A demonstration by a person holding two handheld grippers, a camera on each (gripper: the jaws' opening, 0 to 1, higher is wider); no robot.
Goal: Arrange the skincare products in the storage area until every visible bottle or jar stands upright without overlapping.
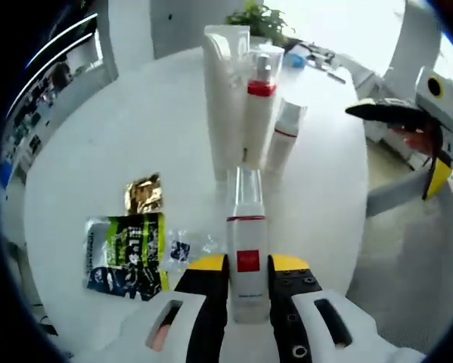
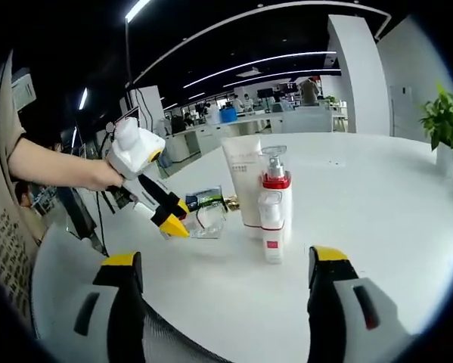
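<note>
My left gripper [image 1: 247, 265] is shut on a small white bottle [image 1: 246, 257] with a red square label. The bottle lies along the jaws, and its clear cap points at the standing group. That group is a tall white tube [image 1: 224, 98], a pump bottle with a red collar [image 1: 261, 106] and a small red-banded bottle [image 1: 283, 140]. In the right gripper view the left gripper [image 2: 173, 221] comes in from the left, with the clear cap [image 2: 207, 219] sticking out past its yellow tips. The tube [image 2: 243, 178], pump bottle [image 2: 276, 185] and small bottle [image 2: 271, 231] stand beyond. My right gripper [image 2: 226, 259] is open and holds nothing.
On the round white table [image 1: 97, 151], a gold sachet [image 1: 143, 194], a green-black packet [image 1: 126, 253] and a clear wrapper [image 1: 188, 246] lie left of my jaws. The right gripper [image 1: 411, 144] hovers past the table's right edge. A potted plant [image 1: 260, 19] stands at the far side.
</note>
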